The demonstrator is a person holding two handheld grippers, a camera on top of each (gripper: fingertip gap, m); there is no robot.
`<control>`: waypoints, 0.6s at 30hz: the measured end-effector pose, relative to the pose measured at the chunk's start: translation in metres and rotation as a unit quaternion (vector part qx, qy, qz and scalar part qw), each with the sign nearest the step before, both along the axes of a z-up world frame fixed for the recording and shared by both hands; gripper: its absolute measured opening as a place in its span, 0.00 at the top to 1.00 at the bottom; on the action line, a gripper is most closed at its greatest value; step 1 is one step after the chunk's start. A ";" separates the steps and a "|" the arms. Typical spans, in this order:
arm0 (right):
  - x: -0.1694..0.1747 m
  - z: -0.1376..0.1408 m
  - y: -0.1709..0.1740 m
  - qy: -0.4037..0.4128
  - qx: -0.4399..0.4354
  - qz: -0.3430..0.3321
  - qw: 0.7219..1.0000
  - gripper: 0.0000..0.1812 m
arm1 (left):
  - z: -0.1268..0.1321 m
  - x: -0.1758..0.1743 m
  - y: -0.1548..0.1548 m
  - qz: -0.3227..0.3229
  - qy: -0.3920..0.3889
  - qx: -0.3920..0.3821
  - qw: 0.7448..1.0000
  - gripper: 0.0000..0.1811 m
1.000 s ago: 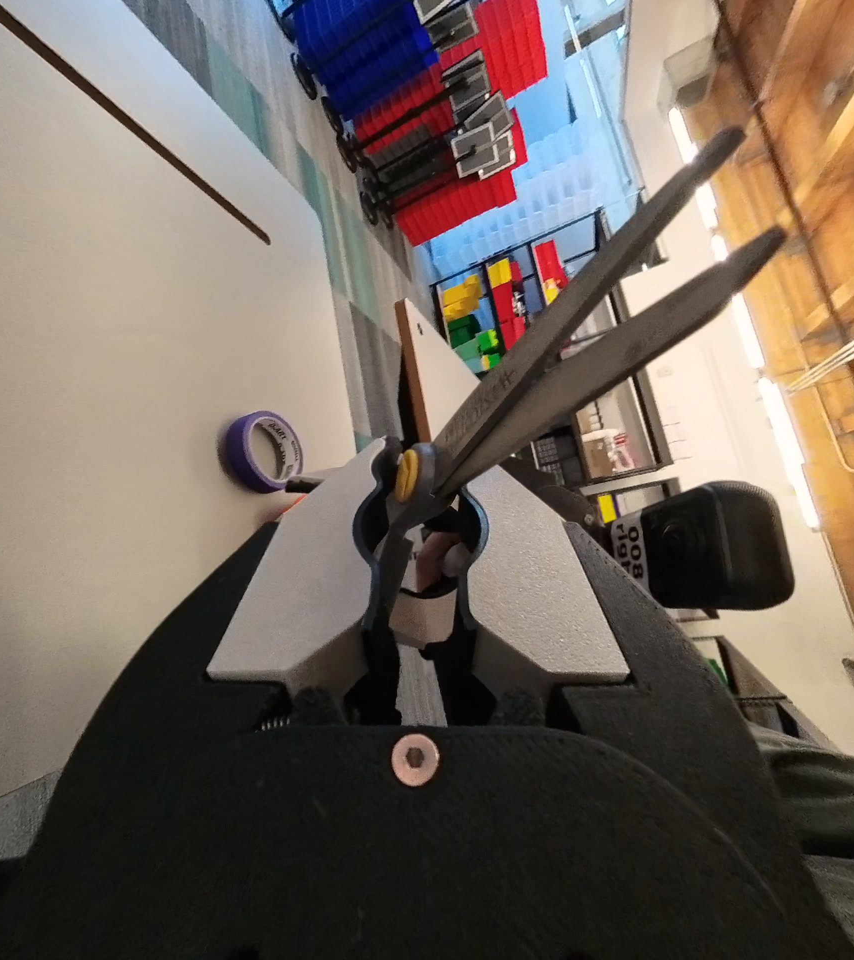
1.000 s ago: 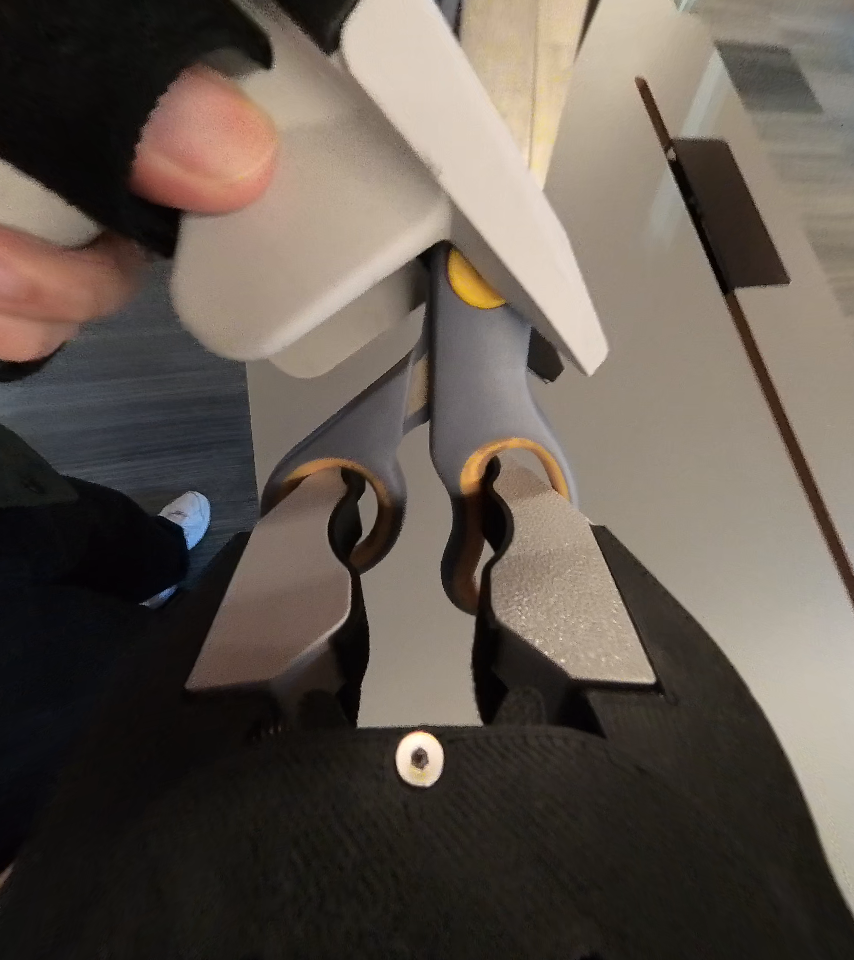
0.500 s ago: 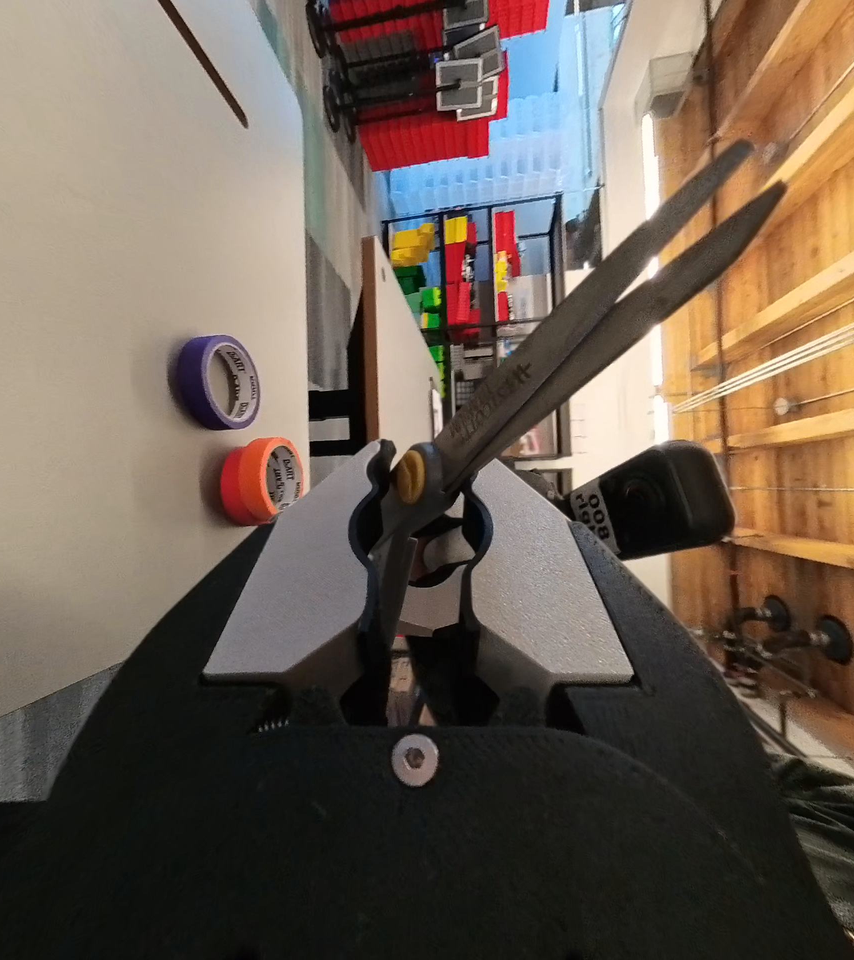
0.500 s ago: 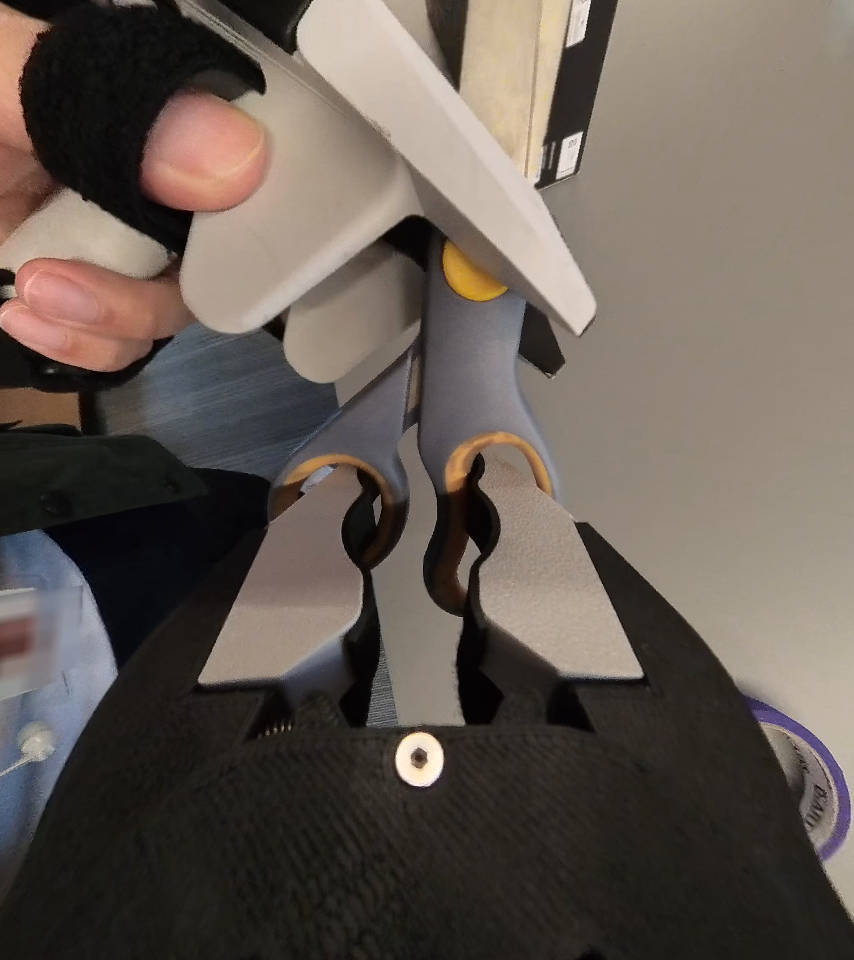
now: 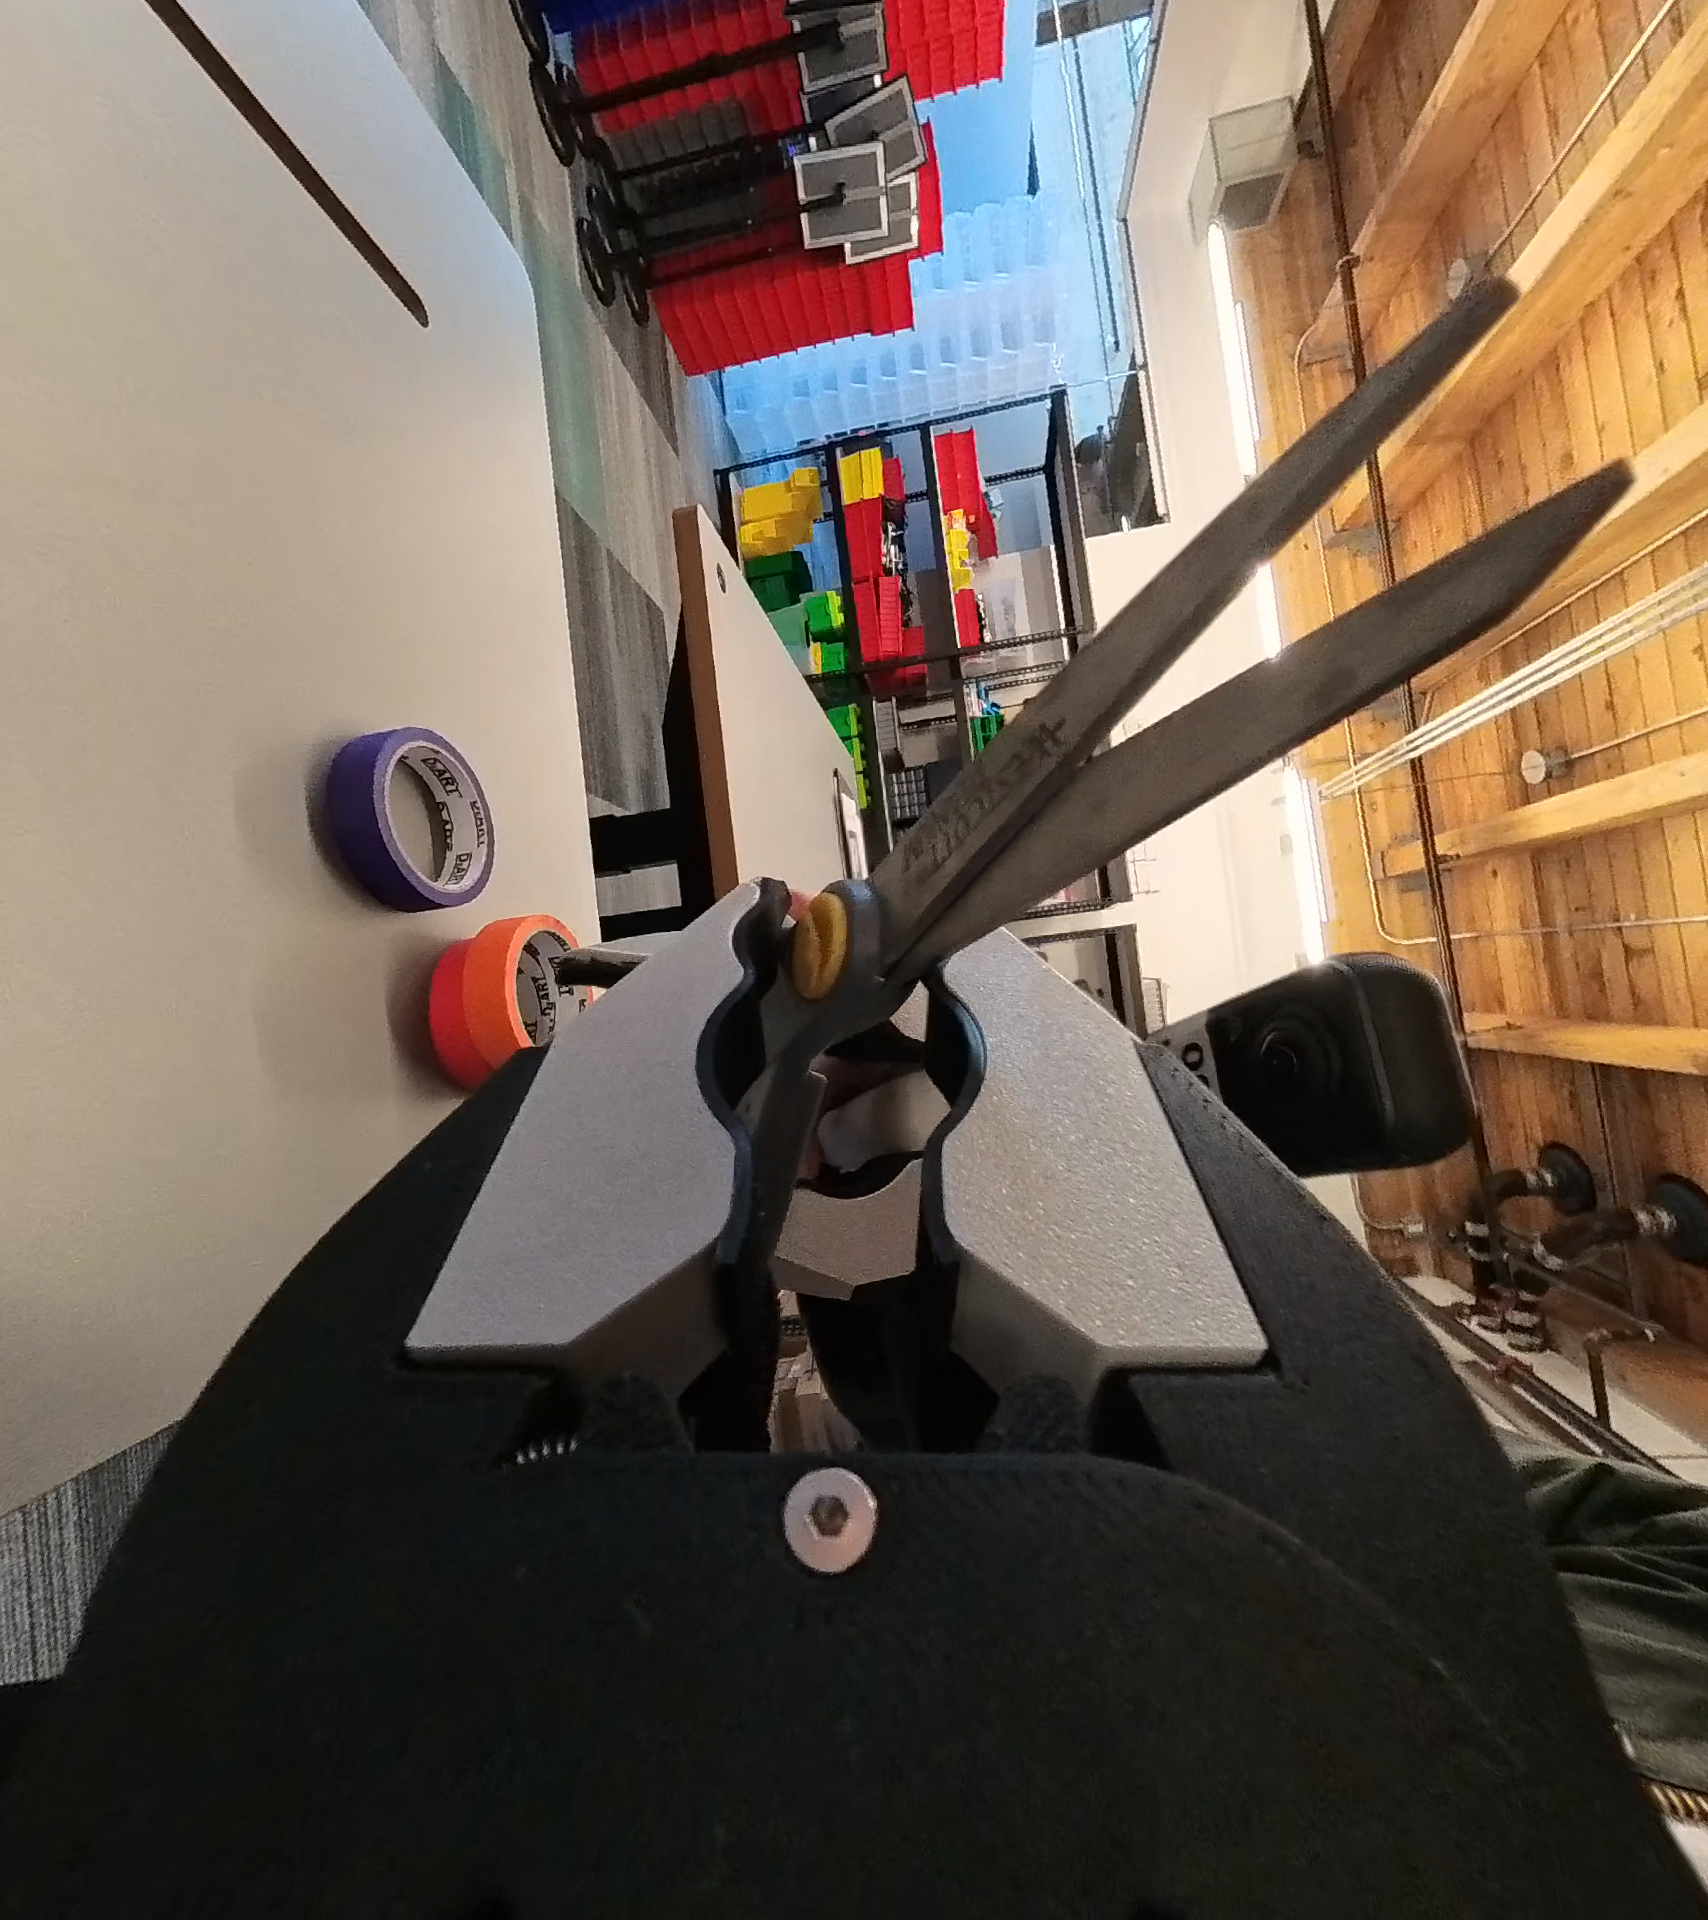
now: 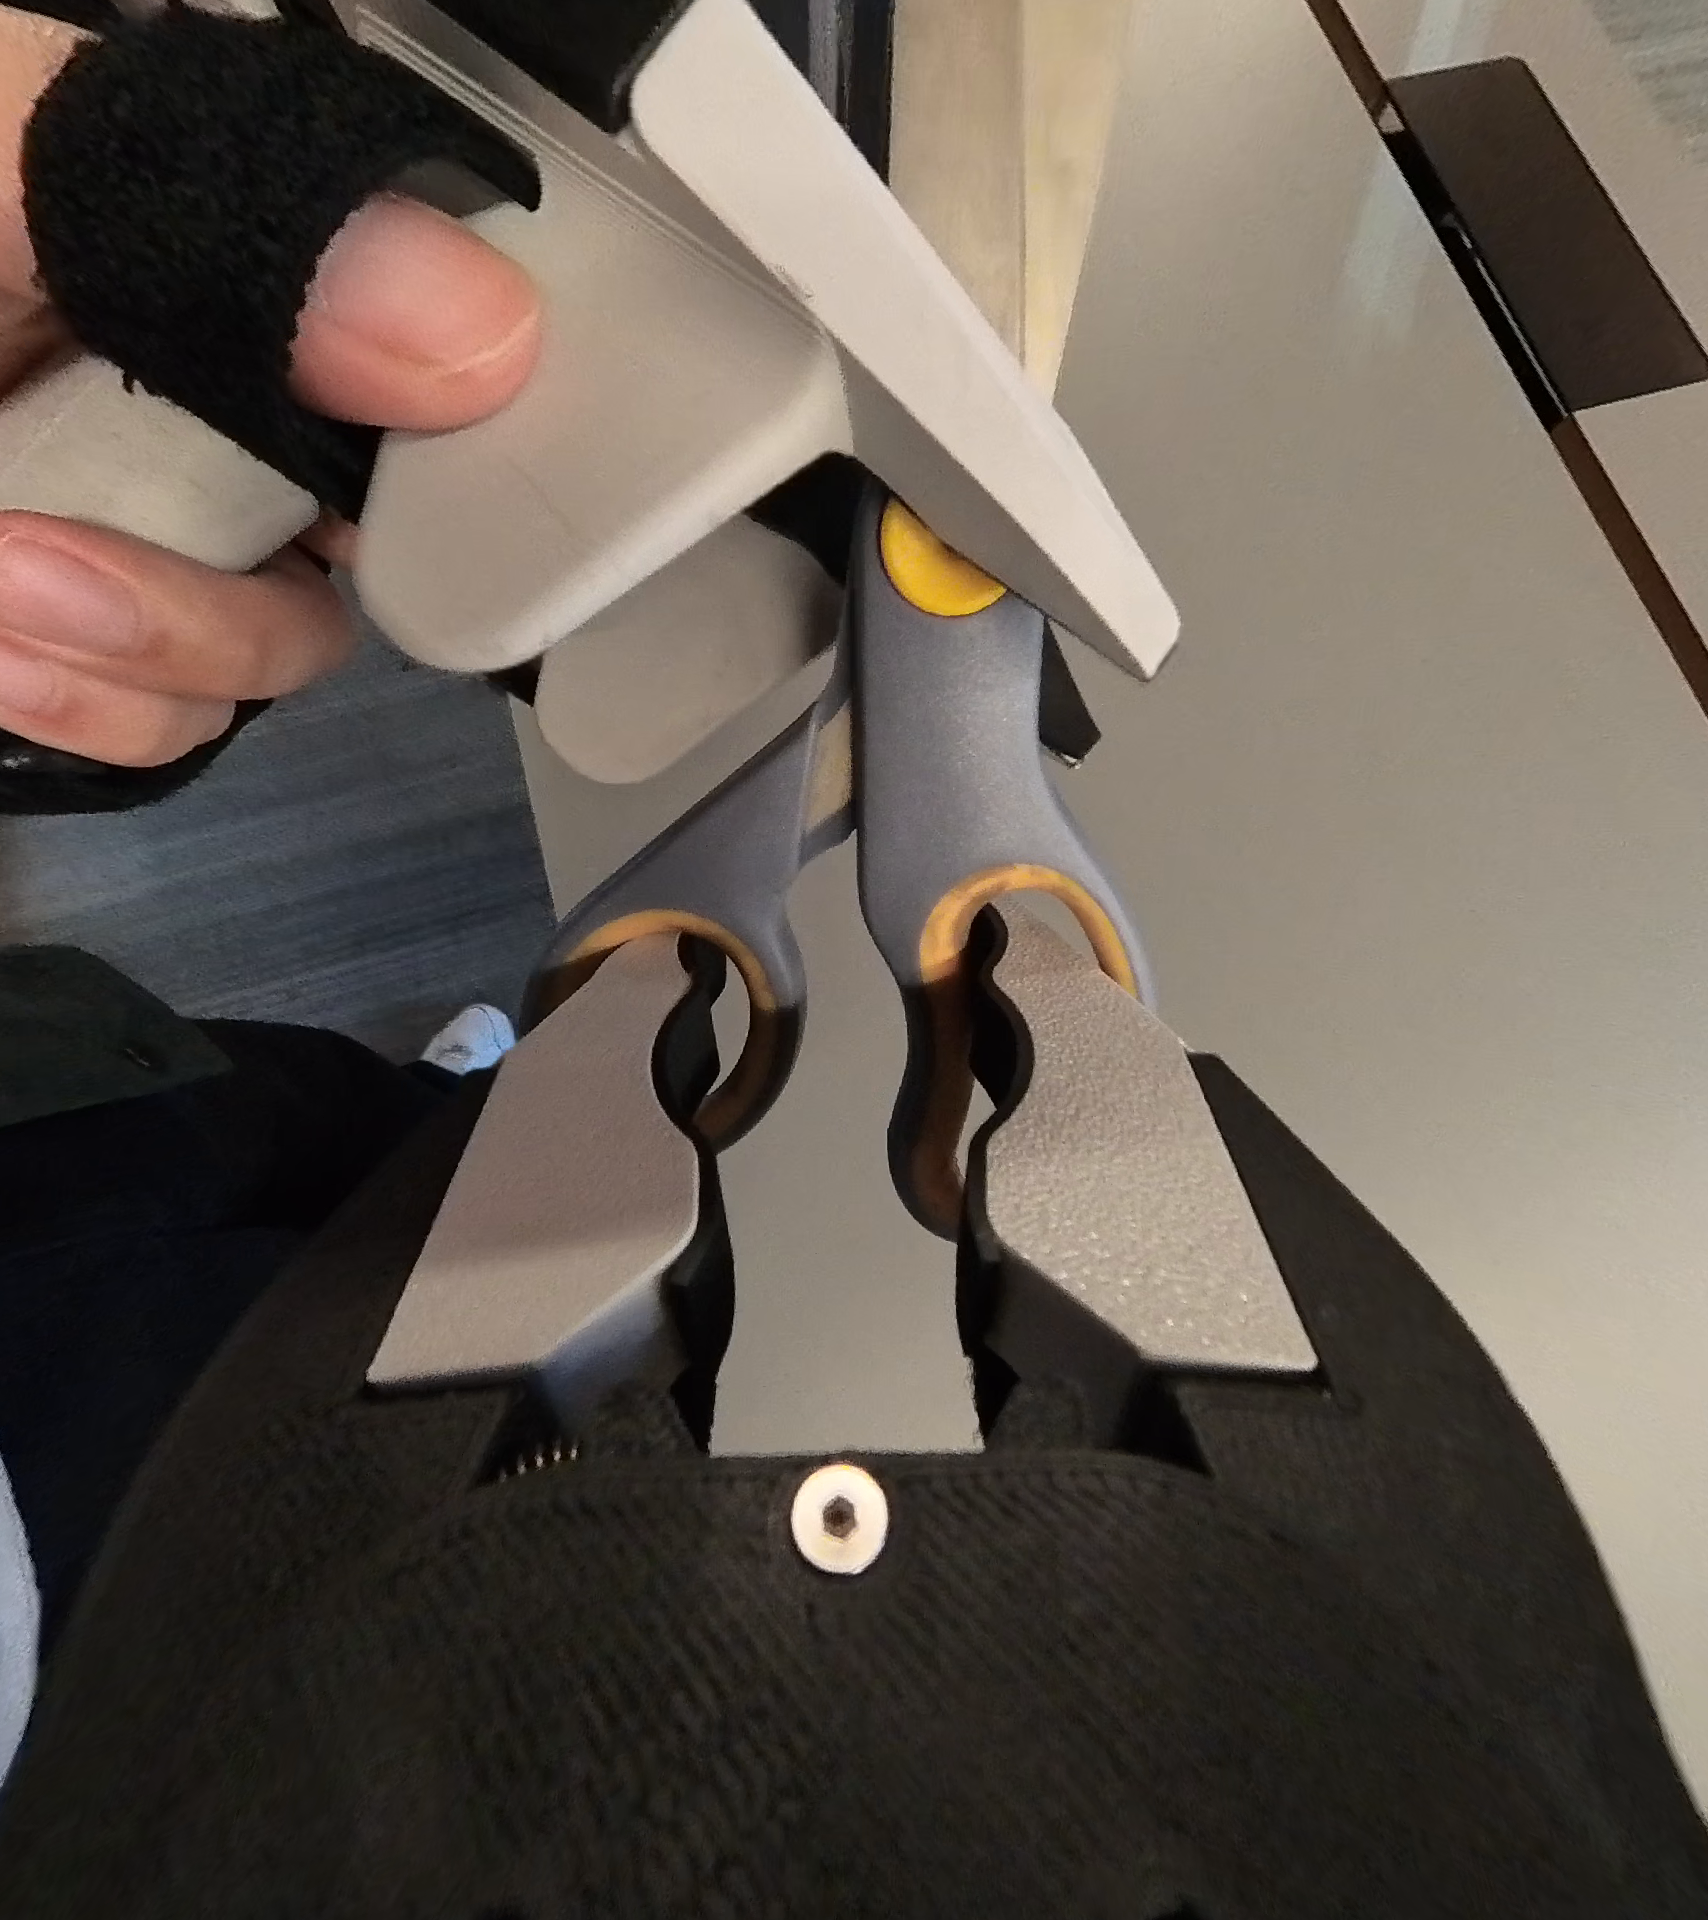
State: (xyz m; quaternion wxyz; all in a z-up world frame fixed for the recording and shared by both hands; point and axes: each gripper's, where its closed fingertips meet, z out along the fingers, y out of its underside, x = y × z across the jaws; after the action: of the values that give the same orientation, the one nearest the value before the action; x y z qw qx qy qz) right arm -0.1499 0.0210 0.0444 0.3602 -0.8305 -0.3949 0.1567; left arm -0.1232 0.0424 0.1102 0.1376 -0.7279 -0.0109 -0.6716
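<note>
A pair of scissors (image 5: 1193, 665) with grey and yellow handles (image 6: 954, 748) is held in the air between both grippers. My left gripper (image 5: 845, 966) is shut on the scissors at the yellow pivot; the dark blades point up and right and stand apart. In the right wrist view, the left gripper's grey finger (image 6: 725, 364) and the hand (image 6: 102, 312) holding it show at the top. My right gripper (image 6: 845, 966) is open, with one finger inside each handle loop, and the handles are spread apart.
A purple tape roll (image 5: 408, 816) and an orange tape roll (image 5: 502, 997) lie on the white table (image 5: 154, 623). The right gripper's black camera (image 5: 1338, 1060) is close on the right. A black bracket (image 6: 1546, 229) sits on the table's seam. The person's dark clothing (image 6: 102, 1143) is at the left.
The right gripper's fingers have spread wider than half a second ago, the handles parted and the blades opened further. Both views have swung slightly.
</note>
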 end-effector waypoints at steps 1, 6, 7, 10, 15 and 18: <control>-0.002 -0.001 -0.001 0.006 -0.006 0.003 1.000 0.75 | -0.001 -0.001 0.000 0.000 0.004 -0.001 1.000 0.87; -0.015 0.010 -0.002 0.054 0.024 0.024 0.998 0.77 | 0.010 -0.007 -0.002 0.006 -0.009 0.003 1.000 0.85; -0.017 0.014 -0.001 0.061 0.041 0.031 0.997 0.80 | 0.014 -0.008 -0.003 0.006 -0.010 0.006 1.000 0.84; -0.023 0.028 0.000 0.092 0.078 0.042 0.992 0.80 | 0.031 -0.012 -0.007 0.001 -0.014 0.032 0.999 0.81; -0.038 0.039 -0.004 0.128 0.076 0.069 0.986 0.80 | 0.052 -0.038 -0.013 0.007 0.000 0.069 0.998 0.75; -0.049 0.043 -0.013 0.203 0.015 0.085 0.975 0.80 | 0.064 -0.067 -0.022 0.025 0.009 0.097 0.995 0.74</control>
State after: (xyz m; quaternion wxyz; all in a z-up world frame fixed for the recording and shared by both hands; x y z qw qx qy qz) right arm -0.1991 0.0077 0.0878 0.4307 -0.7395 -0.3851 0.3456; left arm -0.1901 0.0208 0.1738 0.2241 -0.7165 0.0371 -0.6596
